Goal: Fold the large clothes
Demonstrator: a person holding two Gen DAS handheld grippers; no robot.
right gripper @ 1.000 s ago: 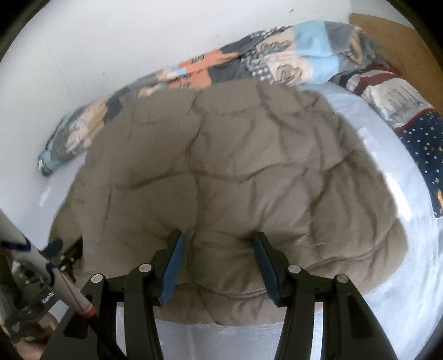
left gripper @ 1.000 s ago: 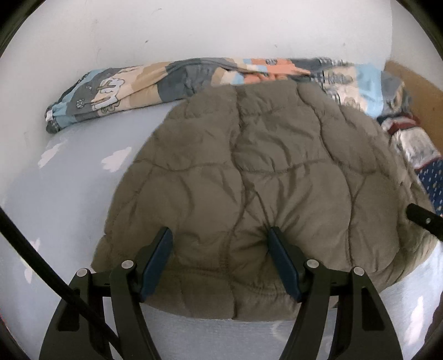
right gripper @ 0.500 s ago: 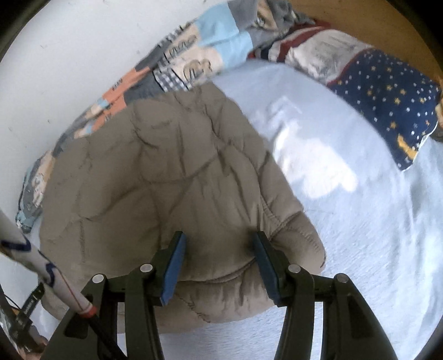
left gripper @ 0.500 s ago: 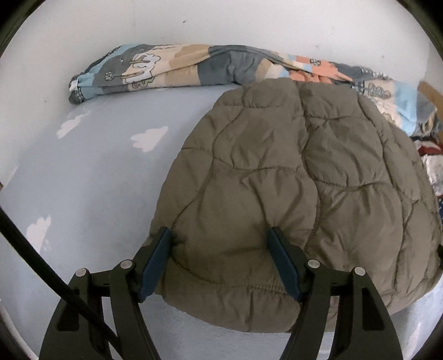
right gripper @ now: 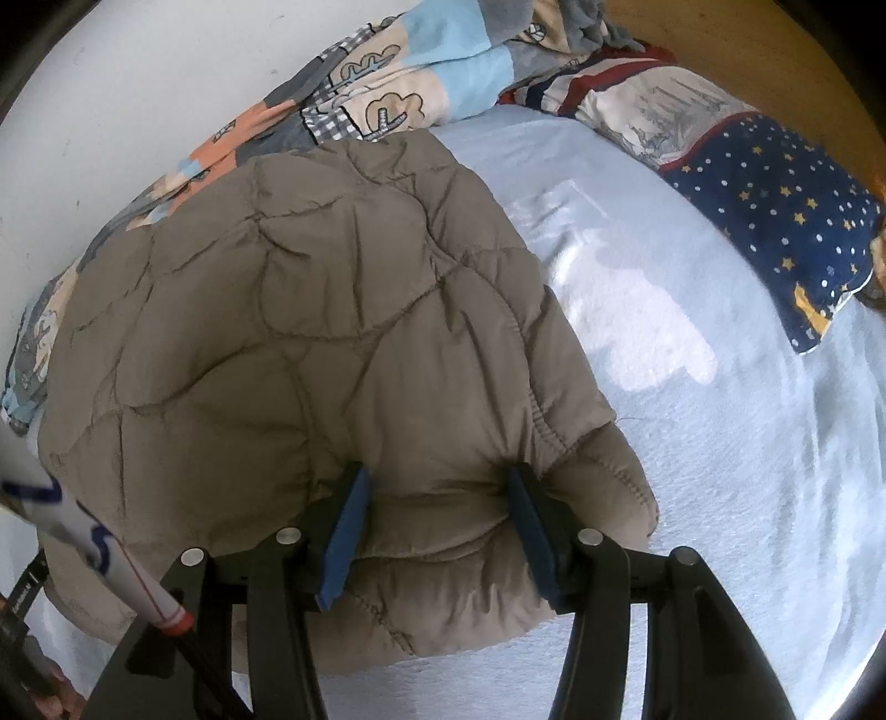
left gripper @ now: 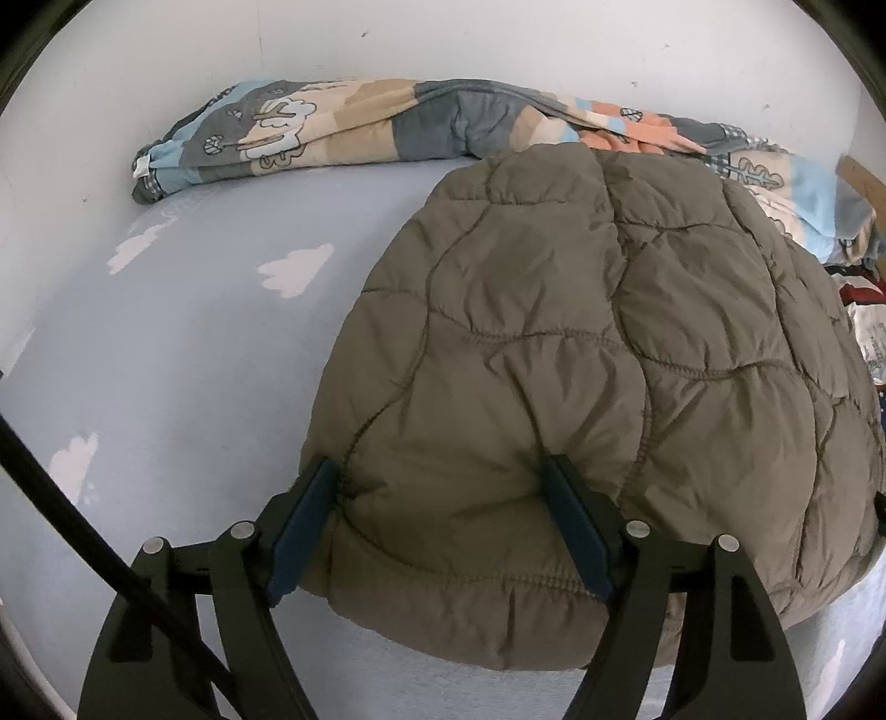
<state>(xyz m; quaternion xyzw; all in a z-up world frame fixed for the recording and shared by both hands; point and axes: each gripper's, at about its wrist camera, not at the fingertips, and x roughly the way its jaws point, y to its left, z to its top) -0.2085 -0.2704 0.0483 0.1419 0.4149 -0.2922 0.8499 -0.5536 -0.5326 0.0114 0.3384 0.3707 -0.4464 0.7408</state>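
Note:
An olive-brown quilted jacket lies folded on the pale blue bed sheet, its near hem towards me. My left gripper straddles the hem's left corner. Both blue pads still dent the padding while the jaws are opening. In the right wrist view the same jacket fills the left half. My right gripper is shut on its near right corner, and the fabric puckers at both pads.
A patchwork duvet is bunched along the white wall behind the jacket. A navy star-print pillow lies at the far right by a wooden headboard. A black cable crosses the lower left.
Both views swung outward along the hem: the left now sits at the jacket's left corner, the right at its right corner. More bare sheet shows on each side. Both grips stayed on the hem.

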